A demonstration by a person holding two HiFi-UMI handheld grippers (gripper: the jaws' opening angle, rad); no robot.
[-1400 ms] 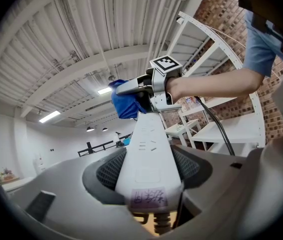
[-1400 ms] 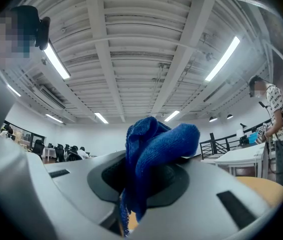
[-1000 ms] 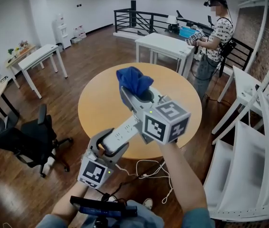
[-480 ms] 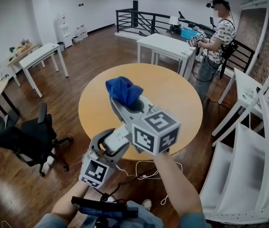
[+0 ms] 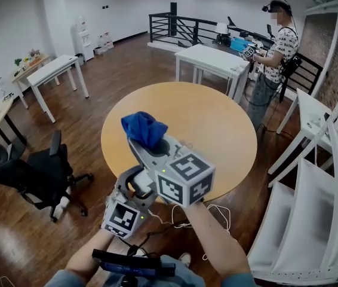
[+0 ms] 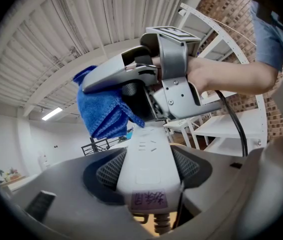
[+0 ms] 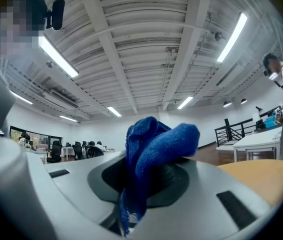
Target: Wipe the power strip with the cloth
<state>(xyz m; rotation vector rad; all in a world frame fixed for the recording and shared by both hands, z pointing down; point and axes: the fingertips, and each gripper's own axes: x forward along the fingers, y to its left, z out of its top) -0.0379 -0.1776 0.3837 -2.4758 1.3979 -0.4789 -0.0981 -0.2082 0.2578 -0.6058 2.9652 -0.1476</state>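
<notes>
My left gripper (image 5: 138, 185) is shut on the near end of the white power strip (image 6: 149, 159), which lies level between its jaws above the round wooden table's near edge. In the head view most of the strip is hidden under my right gripper (image 5: 148, 145). That gripper is shut on a bunched blue cloth (image 5: 143, 128). In the left gripper view the blue cloth (image 6: 104, 111) hangs over the strip's far end; I cannot tell whether it touches. The right gripper view shows the blue cloth (image 7: 154, 146) pinched between the pads, sticking up and forward.
The round wooden table (image 5: 217, 124) lies under and beyond both grippers. The strip's white cable (image 5: 217, 211) loops on the floor below. A black office chair (image 5: 43, 172) is at the left, white shelving (image 5: 312, 190) at the right, and a person (image 5: 273, 58) by a white table at the back.
My right gripper with the blue cloth has moved left and toward me along the power strip, covering more of it. The left gripper has stayed in place.
</notes>
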